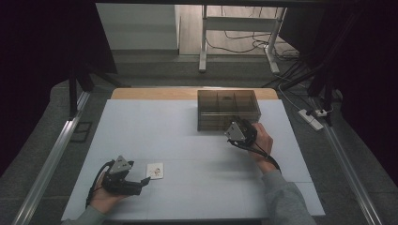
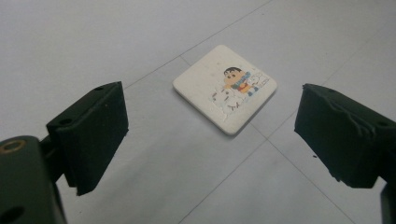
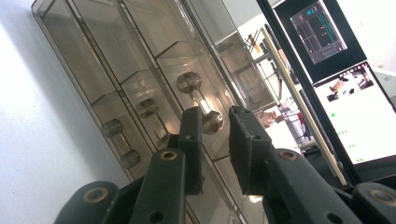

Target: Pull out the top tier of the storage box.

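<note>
Up close, the left hand-held gripper [image 2: 210, 135], jaws apart, reveals the tile's [image 2: 225, 87] cartoon print.

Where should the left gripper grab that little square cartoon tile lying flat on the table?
Probably by two opposite edges, coming straight down from above. The tile lies flat on the table and is thin, so only its rounded side edges offer purchase. The left gripper has jaws wide open, short of it.

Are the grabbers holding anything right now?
No. The left gripper is open with the cartoon tile lying ahead of it. The right gripper, nearly closed, has nothing between its jaws by the clear box.
</note>
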